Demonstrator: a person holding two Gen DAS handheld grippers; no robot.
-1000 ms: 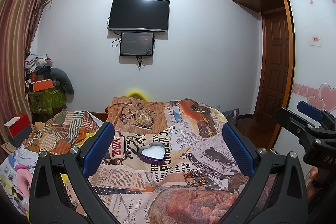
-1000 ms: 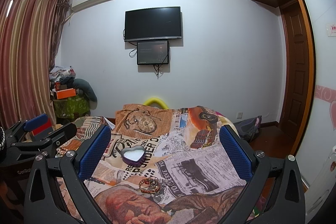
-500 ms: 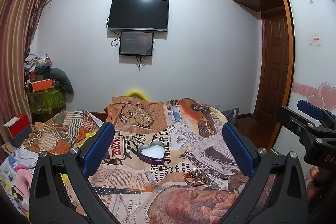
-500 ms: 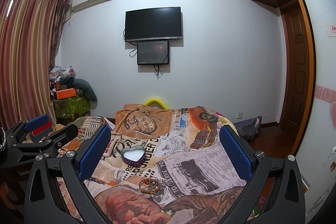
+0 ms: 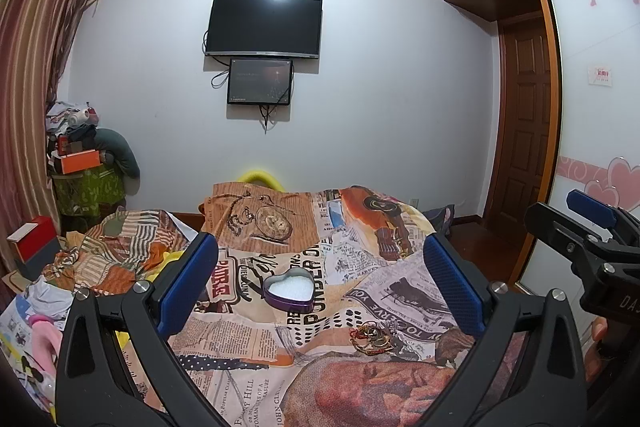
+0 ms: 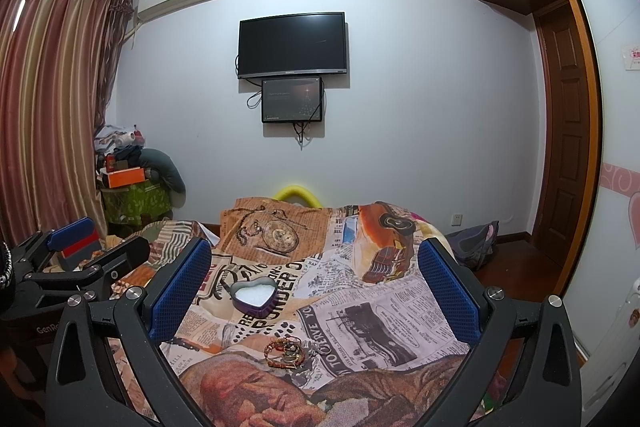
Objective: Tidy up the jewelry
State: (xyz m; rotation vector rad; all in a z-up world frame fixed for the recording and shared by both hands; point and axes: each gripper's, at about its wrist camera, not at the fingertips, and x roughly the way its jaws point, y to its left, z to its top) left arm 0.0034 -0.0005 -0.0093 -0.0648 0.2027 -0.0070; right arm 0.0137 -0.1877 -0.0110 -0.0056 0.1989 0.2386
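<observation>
Bedroom scene: bed covered with a newspaper-print bedspread [image 5: 256, 339], wall TV [image 5: 264, 27] beyond its far end. Heart-shaped tin [image 5: 289, 290], lid off, white lining showing, sits near mid-bed. Small tangle of jewelry [image 5: 372, 337] lies on the bedspread just nearer than the tin and to its right, apart from it; individual pieces too small to sort, possibly bracelets and rings. Left gripper [image 5: 320, 291] hovers above the bed, blue pads spread wide, holding nothing. Right gripper [image 6: 316, 291] likewise spread wide and empty, tin and jewelry framed between its fingers.
</observation>
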